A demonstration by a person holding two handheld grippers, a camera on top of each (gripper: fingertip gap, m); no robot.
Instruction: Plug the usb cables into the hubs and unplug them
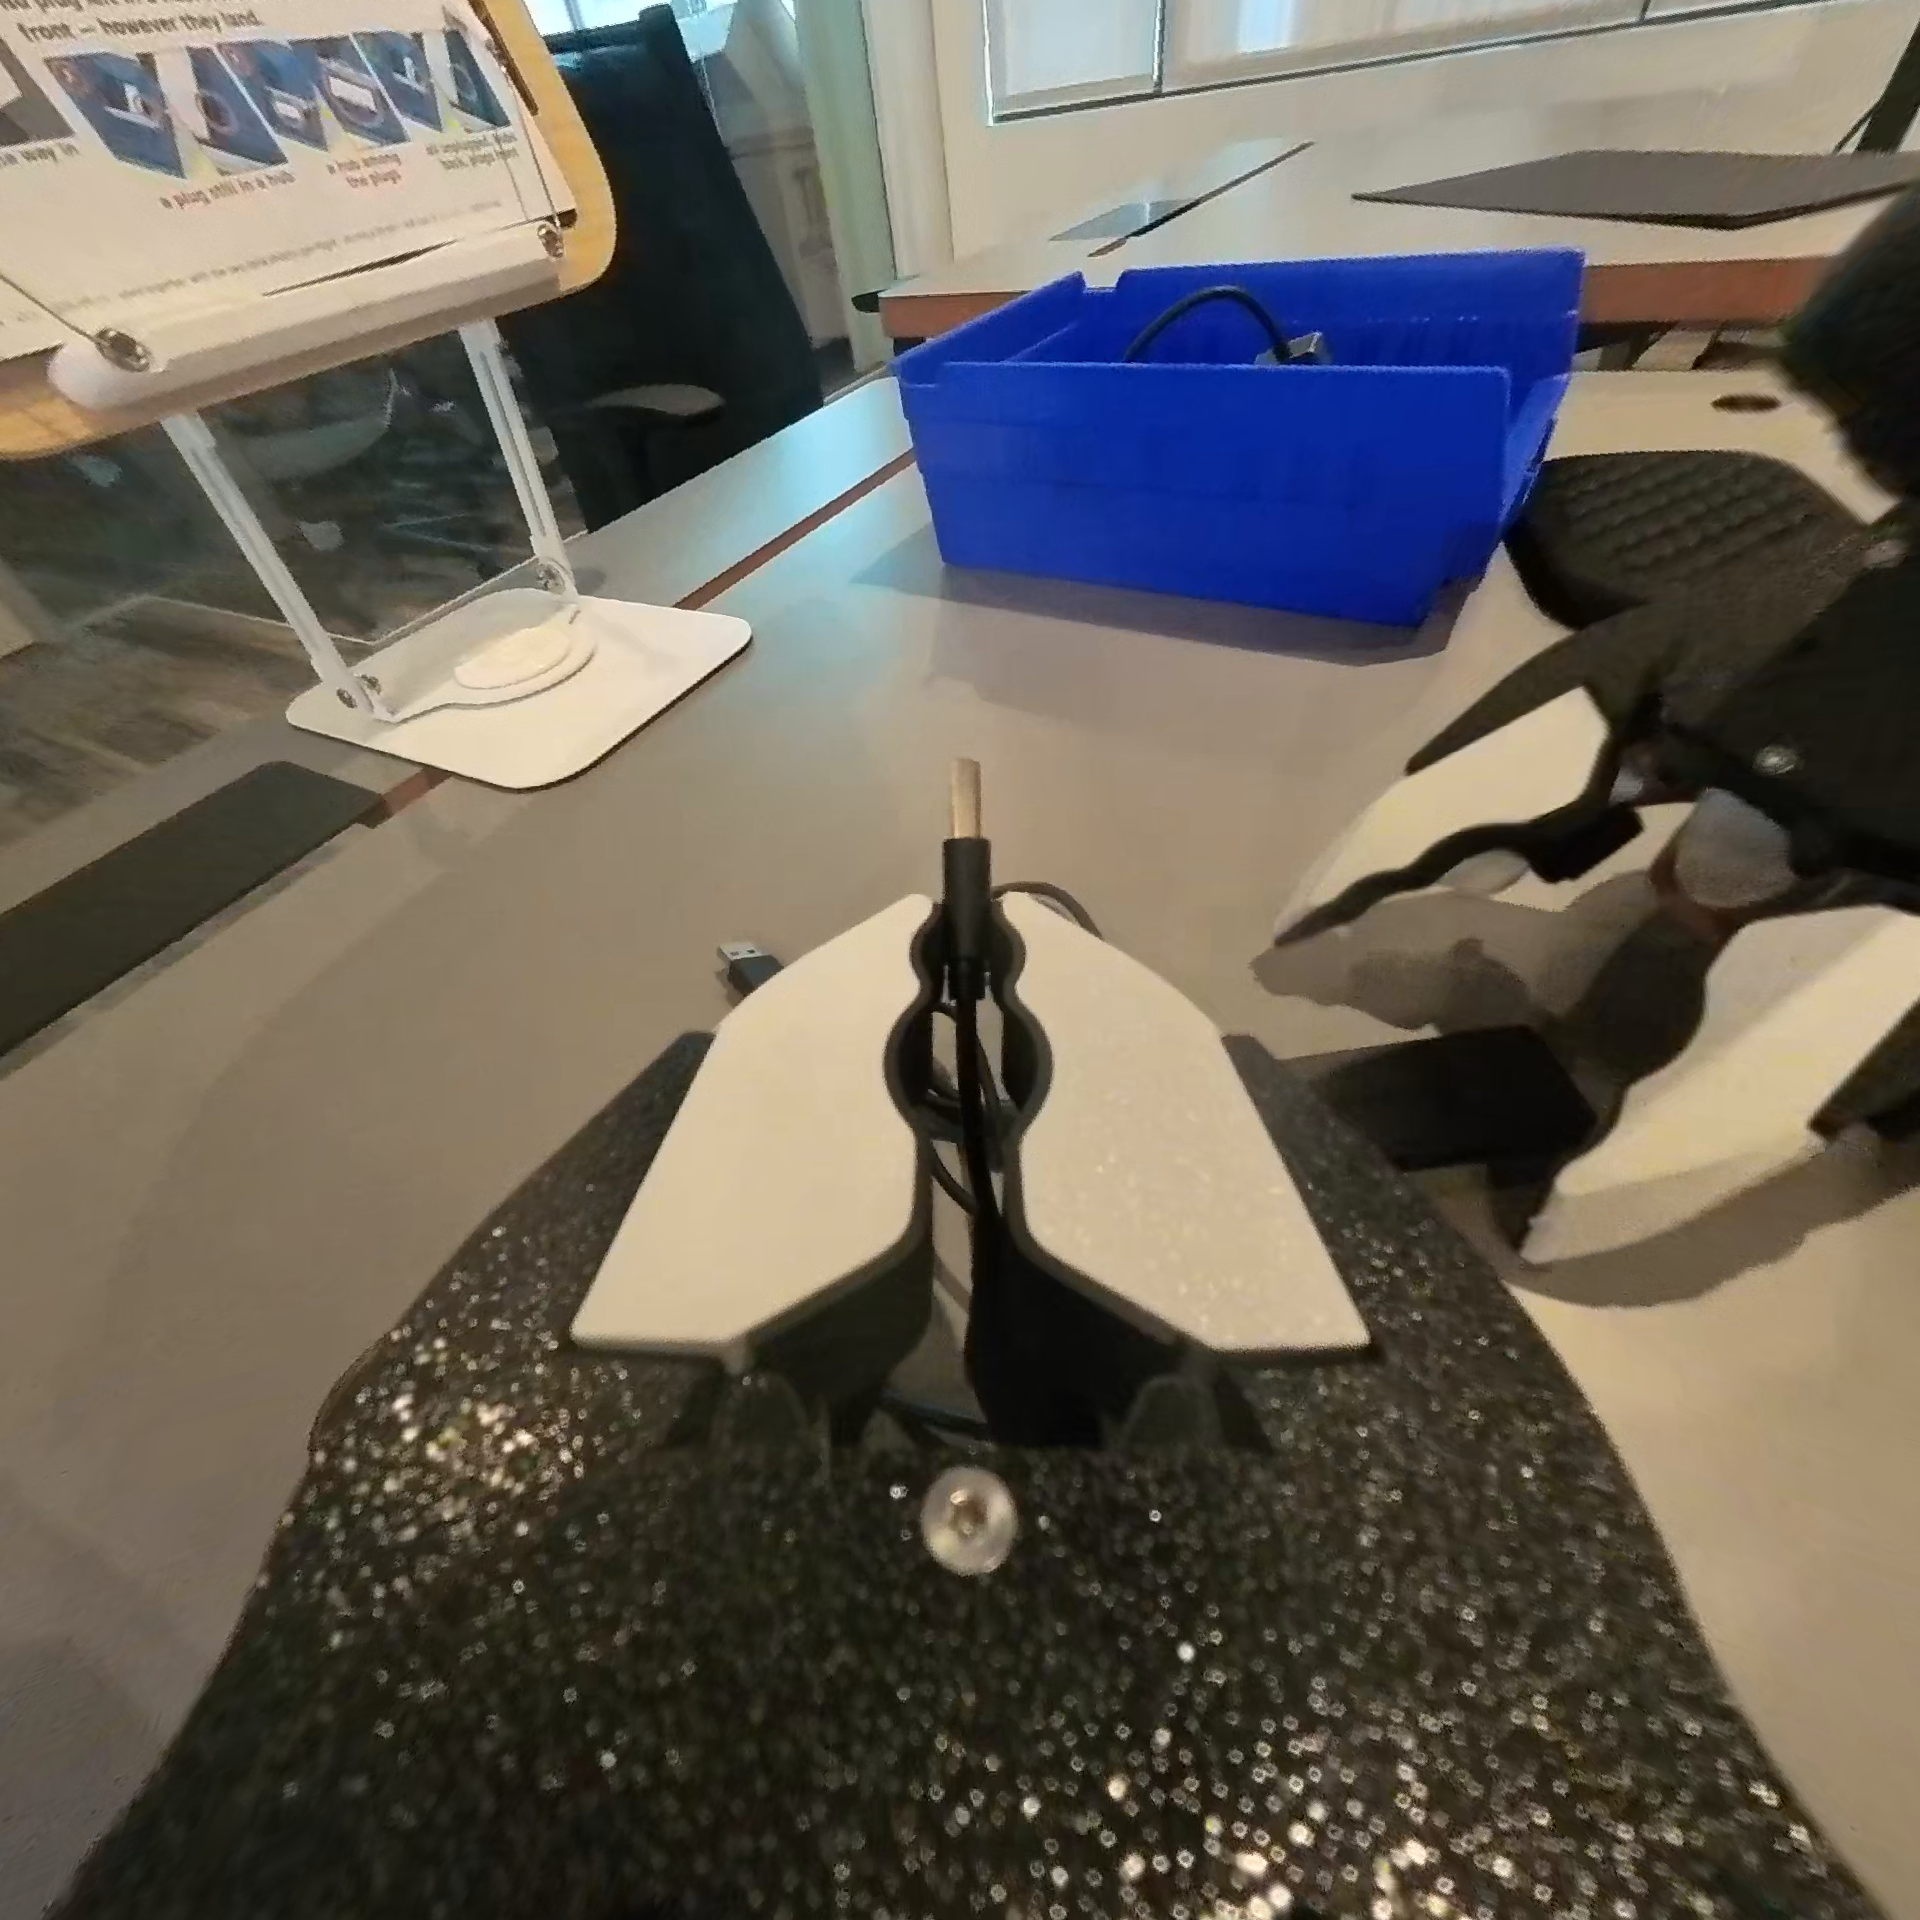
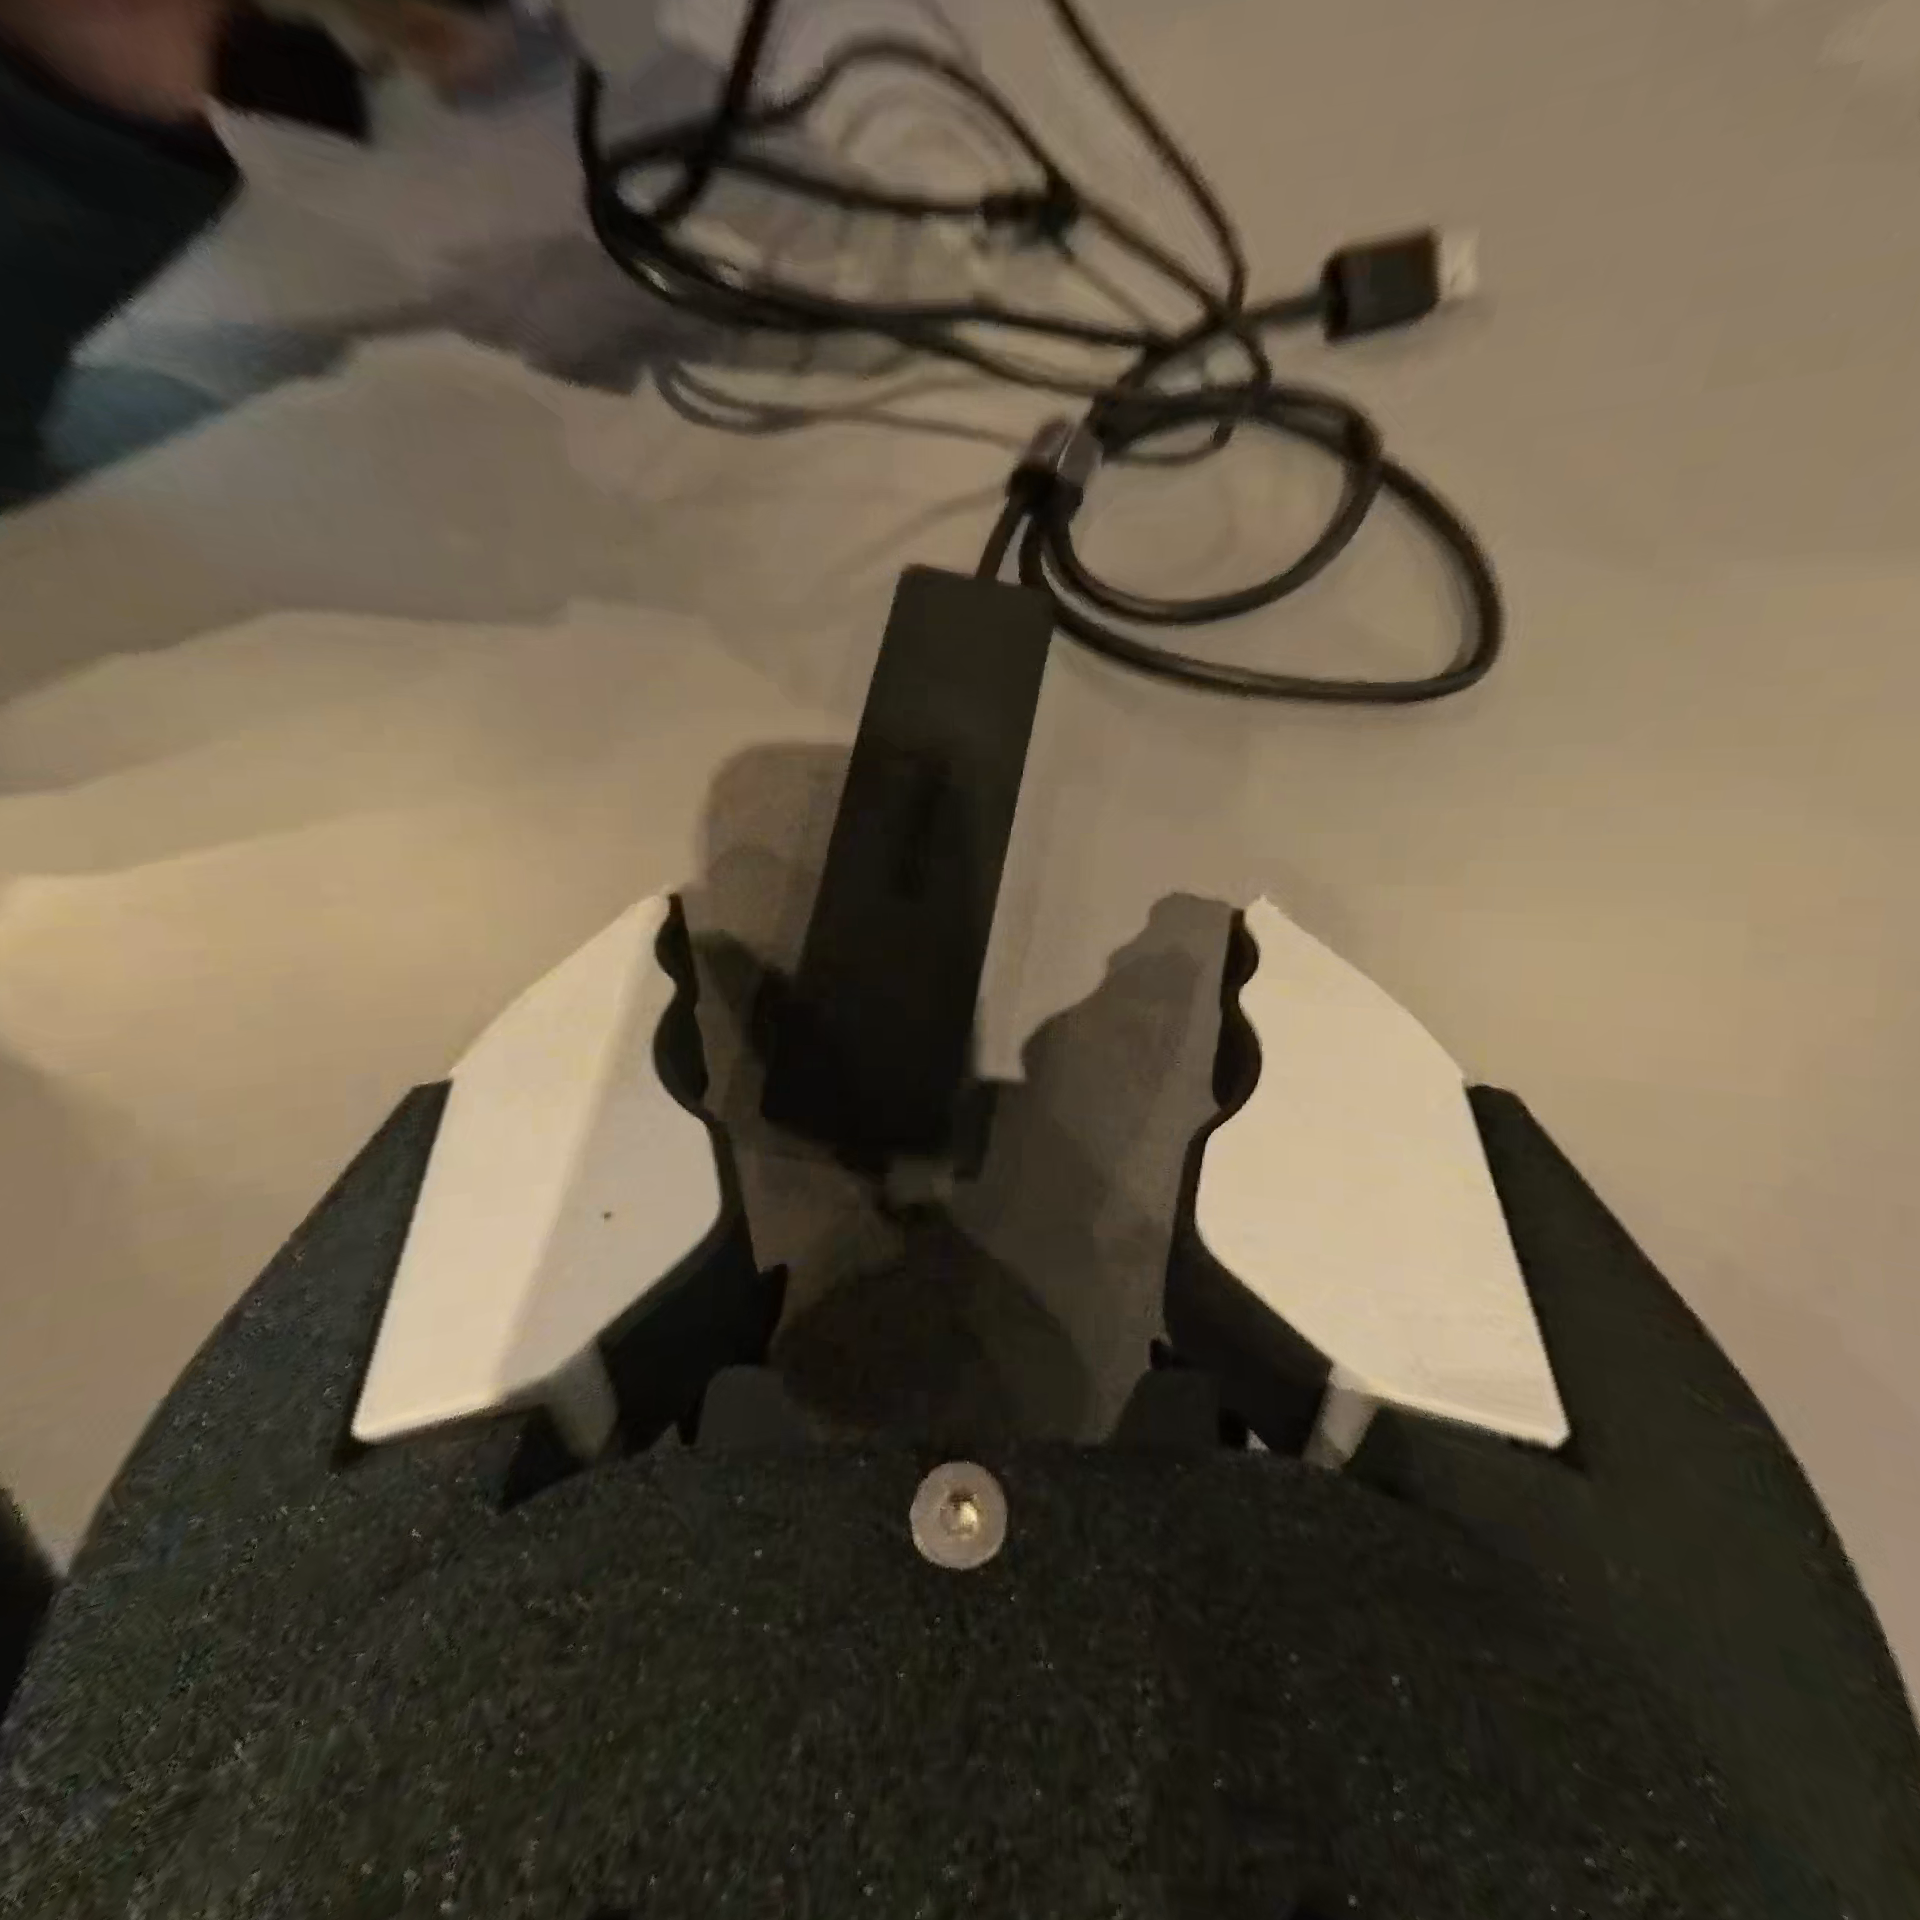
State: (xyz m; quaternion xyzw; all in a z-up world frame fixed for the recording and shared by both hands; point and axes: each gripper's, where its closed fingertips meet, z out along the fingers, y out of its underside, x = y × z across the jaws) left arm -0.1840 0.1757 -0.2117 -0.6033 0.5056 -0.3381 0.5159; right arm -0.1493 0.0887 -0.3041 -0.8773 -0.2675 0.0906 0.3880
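My left gripper is shut on a black USB plug. Its metal tip sticks out past the fingertips and its cable runs back between the fingers. A second loose plug lies on the table just left of the fingers. My right gripper is open, with its jaws on either side of a black hub that lies on the table untouched. In the left wrist view the right gripper hovers open over the hub. Tangled black cables and another plug lie beyond the hub.
A blue bin holding a black cable stands at the back of the grey table. A white stand with an instruction sheet is at the back left, near the table edge. A mesh chair back is at the right.
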